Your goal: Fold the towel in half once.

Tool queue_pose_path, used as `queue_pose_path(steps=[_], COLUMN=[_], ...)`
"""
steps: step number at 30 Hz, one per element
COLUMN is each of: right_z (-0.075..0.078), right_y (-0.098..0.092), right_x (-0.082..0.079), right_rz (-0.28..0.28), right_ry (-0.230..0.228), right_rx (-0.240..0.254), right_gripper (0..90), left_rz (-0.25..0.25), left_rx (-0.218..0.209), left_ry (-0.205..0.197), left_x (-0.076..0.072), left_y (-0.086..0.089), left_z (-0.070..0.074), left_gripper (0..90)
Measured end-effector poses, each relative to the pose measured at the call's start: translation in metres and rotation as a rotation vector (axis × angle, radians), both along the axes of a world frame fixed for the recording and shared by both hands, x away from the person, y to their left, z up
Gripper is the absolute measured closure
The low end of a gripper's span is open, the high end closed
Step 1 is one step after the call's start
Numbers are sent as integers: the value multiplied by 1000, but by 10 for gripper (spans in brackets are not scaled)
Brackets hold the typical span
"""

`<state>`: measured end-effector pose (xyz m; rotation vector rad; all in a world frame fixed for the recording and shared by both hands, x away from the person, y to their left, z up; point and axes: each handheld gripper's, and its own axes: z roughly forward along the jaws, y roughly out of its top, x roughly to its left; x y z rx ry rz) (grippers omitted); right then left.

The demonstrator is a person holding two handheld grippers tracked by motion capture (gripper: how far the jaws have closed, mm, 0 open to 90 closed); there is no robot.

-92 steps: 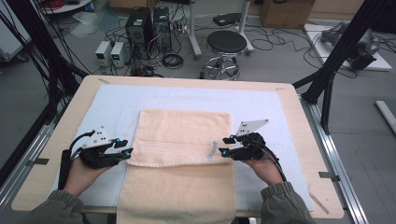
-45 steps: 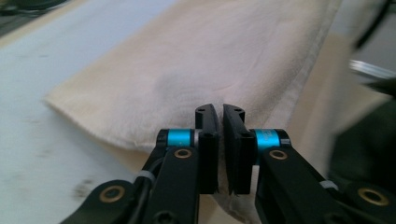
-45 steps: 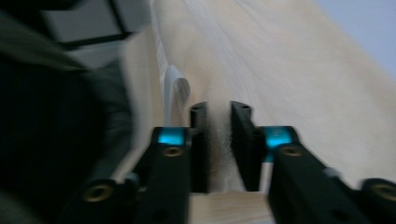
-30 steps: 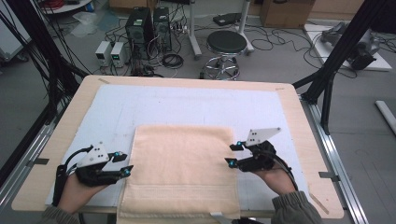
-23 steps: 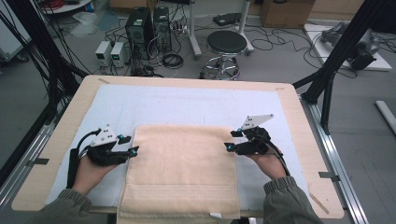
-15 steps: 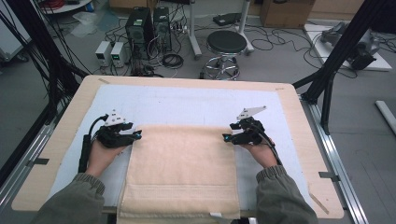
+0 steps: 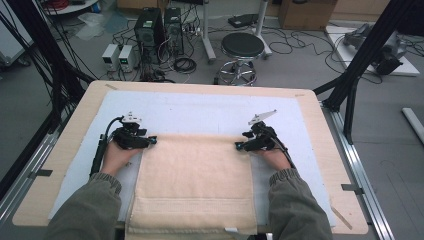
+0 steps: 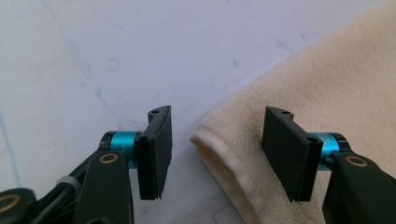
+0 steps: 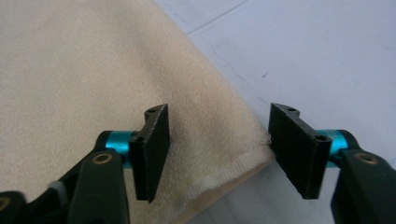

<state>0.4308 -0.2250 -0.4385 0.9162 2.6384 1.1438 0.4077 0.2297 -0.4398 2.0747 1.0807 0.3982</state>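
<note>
From above, a folded cream terry-cloth towel [image 7: 195, 182] lies at the white mat's [image 7: 200, 112] six o'clock. The left gripper [image 8: 215, 154], jaws just widening, straddles a soft rolled corner ungripped. The right gripper [image 9: 217, 154], jaws just narrowing, likewise.

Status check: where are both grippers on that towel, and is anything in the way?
Left gripper open, straddling the beige towel's far left corner, jaws just opened wider. Right gripper open over the far right corner, jaws just narrowed. Neither pinching yet. White mat around the towel unobstructed.
</note>
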Motion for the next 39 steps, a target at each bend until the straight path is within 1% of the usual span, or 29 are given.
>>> queue_pose_path(steps=[1,2,3,4,5,6,8,9,10,11,13,15,18,21,23,24,25,26,27,28,29,30,31,33,34,36,37,38,39], right_z=[0,0,1,2,3,4,8,10,13,16,27,44,75,104,118,124,127,128,127,123,118,113,108,100,97,92,92,92,93], right_y=[0,1,3,5,8,10,12,12,12,12,14,16,17,19,19,19,18,18,17,16,14,12,11,8,7,6,7,9,10], right_x=[1,1,0,-1,-2,-1,1,1,2,4,8,14,26,37,44,48,52,54,55,56,56,56,54,49,47,44,42,38,32], right_rz=[13,26,47,68,80,83,77,71,64,55,43,21,-18,-39,-60,-74,-76,-88,-107,-116,-113,-103,-106,-104,-102,-91,-78,-71,-66], right_ry=[13,19,37,39,21,17,16,-6,-10,-23,-55,-103,-169,-229,-246,-253,-252,-259,-258,-240,-209,-200,-173,-147,-127,-58,-38,-40,-68], right_rx=[14,19,23,16,1,-7,-21,-25,-15,-18,-27,-25,-5,-17,-21,-20,-15,-11,-9,0,8,6,-1,10,12,8,1,-10,-3], right_gripper=[521,615,699,752,788,800,811,814,814,816,819,821,824,824,823,818,798,741,649,597,565,531,503,473,417,337,314,314,321], left_rz=[-2,-20,-39,-56,-59,-57,-31,-26,-16,-3,20,45,72,87,92,92,90,92,90,85,81,80,77,68,67,50,47,39,30], left_rx=[-3,-15,-13,-6,4,15,27,42,50,49,61,75,78,75,67,67,76,88,84,80,83,82,73,66,60,68,62,56,51], left_ry=[1,3,-1,-5,-16,-22,-36,-30,-37,-44,-82,-118,-171,-234,-260,-267,-269,-267,-249,-225,-218,-211,-197,-181,-176,-163,-161,-162,-158], left_x=[0,0,-1,-2,-2,-3,-1,2,4,8,14,22,33,44,51,53,55,56,56,56,55,53,51,45,42,36,33,30,26], left_y=[0,-1,-2,-4,-6,-7,-7,-6,-7,-7,-9,-12,-12,-13,-14,-14,-15,-16,-15,-14,-12,-10,-8,-4,-2,1,2,3,4], left_z=[0,1,1,2,2,3,5,7,10,15,28,45,78,111,128,132,134,133,129,125,119,114,108,97,91,84,81,80,79], left_gripper=[465,535,613,696,762,799,815,818,821,823,827,829,831,830,830,828,817,780,724,675,655,644,635,618,610,593,579,568,556])
